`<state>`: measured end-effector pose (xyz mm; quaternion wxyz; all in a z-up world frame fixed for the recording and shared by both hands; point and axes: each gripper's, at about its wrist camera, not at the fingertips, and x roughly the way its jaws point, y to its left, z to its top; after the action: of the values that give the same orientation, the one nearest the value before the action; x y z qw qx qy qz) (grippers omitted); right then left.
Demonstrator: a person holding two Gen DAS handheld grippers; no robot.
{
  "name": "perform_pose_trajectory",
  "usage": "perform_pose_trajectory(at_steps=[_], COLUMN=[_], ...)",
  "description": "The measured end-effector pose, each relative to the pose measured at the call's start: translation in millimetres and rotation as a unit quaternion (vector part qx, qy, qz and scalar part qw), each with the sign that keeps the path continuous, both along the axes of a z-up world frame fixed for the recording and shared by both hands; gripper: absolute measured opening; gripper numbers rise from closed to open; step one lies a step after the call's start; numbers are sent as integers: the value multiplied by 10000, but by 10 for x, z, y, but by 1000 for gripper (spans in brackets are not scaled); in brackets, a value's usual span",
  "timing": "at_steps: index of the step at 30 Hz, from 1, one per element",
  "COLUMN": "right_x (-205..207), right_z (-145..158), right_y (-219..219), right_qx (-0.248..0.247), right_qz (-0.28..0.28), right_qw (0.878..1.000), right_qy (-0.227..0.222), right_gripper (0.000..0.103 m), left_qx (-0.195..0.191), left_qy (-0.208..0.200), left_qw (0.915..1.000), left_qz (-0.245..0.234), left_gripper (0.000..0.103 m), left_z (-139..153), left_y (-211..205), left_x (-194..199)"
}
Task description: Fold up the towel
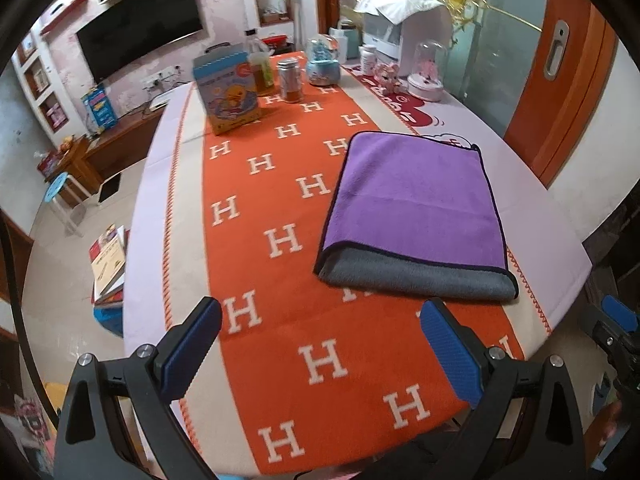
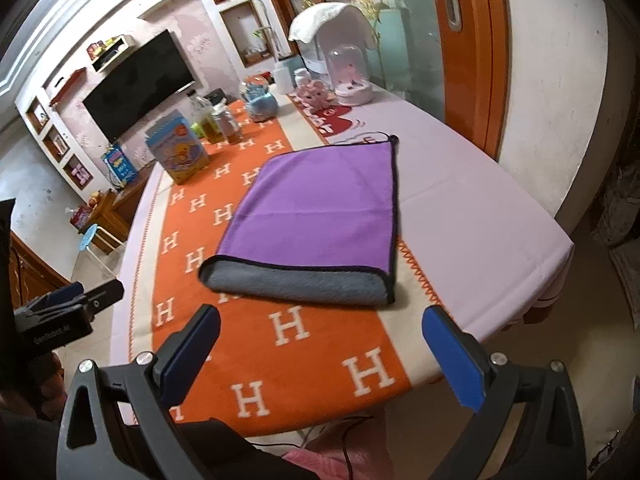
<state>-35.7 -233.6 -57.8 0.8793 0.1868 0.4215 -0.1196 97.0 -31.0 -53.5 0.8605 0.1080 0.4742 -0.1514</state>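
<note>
A purple towel (image 1: 412, 200) with a grey underside and dark trim lies folded flat on the orange H-patterned table runner (image 1: 260, 240). Its grey folded edge faces me. It also shows in the right wrist view (image 2: 320, 212). My left gripper (image 1: 320, 316) is open and empty, held above the runner just short of the towel's near edge. My right gripper (image 2: 320, 320) is open and empty, also just short of the near edge. The left gripper shows at the left of the right wrist view (image 2: 68, 300).
At the table's far end stand a yellow-and-blue box (image 1: 228, 92), a jar and bottle (image 1: 290, 80), a snow globe (image 1: 324, 60), a glass dome (image 1: 428, 68) and a white appliance (image 1: 404, 28). The table's right edge (image 2: 560, 256) is close to the towel. An orange door (image 2: 476, 48) stands beyond.
</note>
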Motion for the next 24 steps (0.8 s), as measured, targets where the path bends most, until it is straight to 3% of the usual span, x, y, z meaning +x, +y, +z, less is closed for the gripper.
perform_pose_trajectory(at_steps=[4, 11, 24], right_x=[169, 407, 616], right_z=[-133, -331, -804], right_y=[-152, -384, -597], right_qx=[-20, 49, 141], right_qz=[26, 19, 418], right_qw=[9999, 9997, 9986], right_qy=[126, 241, 281], right_gripper=[96, 91, 73], left_qx=[126, -30, 81], left_qy=[61, 266, 455], left_qw=[9996, 9990, 9950], left_qz=[-229, -367, -882], left_gripper=[99, 99, 99], left_z=[-121, -340, -815], left_y=[-172, -262, -336], left_x=[275, 708, 1193])
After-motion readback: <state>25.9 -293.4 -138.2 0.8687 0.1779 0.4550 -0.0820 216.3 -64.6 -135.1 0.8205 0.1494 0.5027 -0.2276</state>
